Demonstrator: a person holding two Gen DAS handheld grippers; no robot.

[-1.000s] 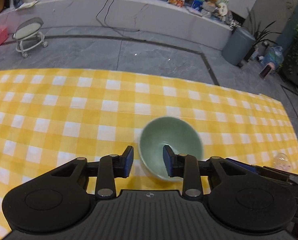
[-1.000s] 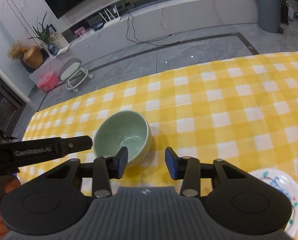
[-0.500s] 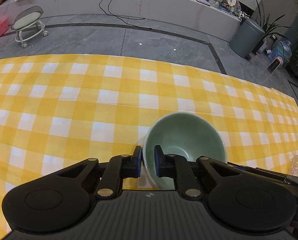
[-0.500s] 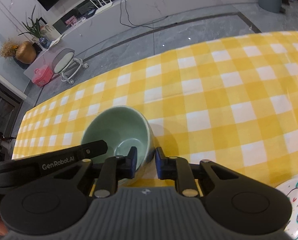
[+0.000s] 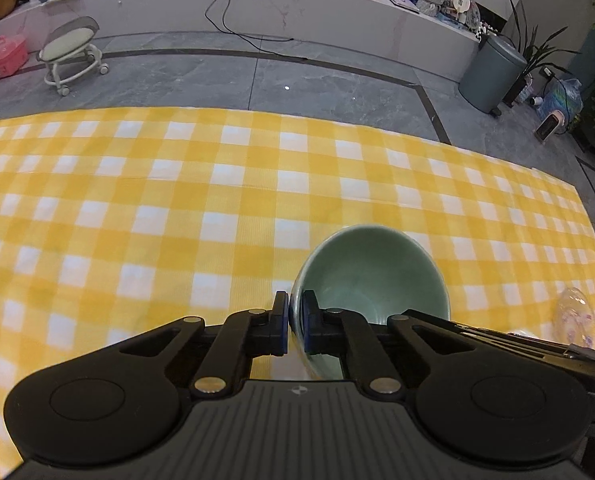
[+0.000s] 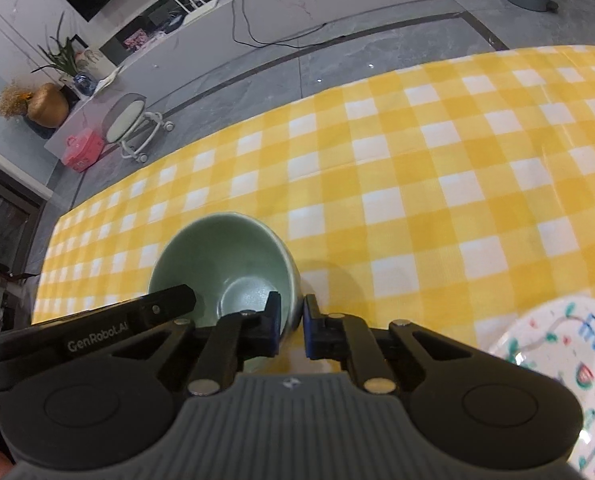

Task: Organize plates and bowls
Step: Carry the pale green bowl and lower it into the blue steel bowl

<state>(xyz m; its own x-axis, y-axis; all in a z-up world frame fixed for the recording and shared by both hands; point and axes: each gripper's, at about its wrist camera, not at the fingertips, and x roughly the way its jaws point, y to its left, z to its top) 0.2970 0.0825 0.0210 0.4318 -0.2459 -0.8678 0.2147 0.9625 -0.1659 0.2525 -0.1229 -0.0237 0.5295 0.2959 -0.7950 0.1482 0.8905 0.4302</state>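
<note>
A pale green bowl is over the yellow checked tablecloth, and both grippers have it by the rim. My left gripper is shut on its left wall, one pad inside and one outside. My right gripper has the bowl's right wall between its pads; its jaws are closing and the pads touch the wall. In the right wrist view, the left gripper's black finger reaches the rim from the left. I cannot tell whether the bowl's base touches the cloth.
A white plate with a colourful fruit print lies on the cloth at the near right. A clear glass object stands right of the bowl. The table's far edge drops to a grey tiled floor.
Both grippers went from open beside the bowl to closed on opposite sides of its rim. The bowl now looks larger and nearer in both views.
</note>
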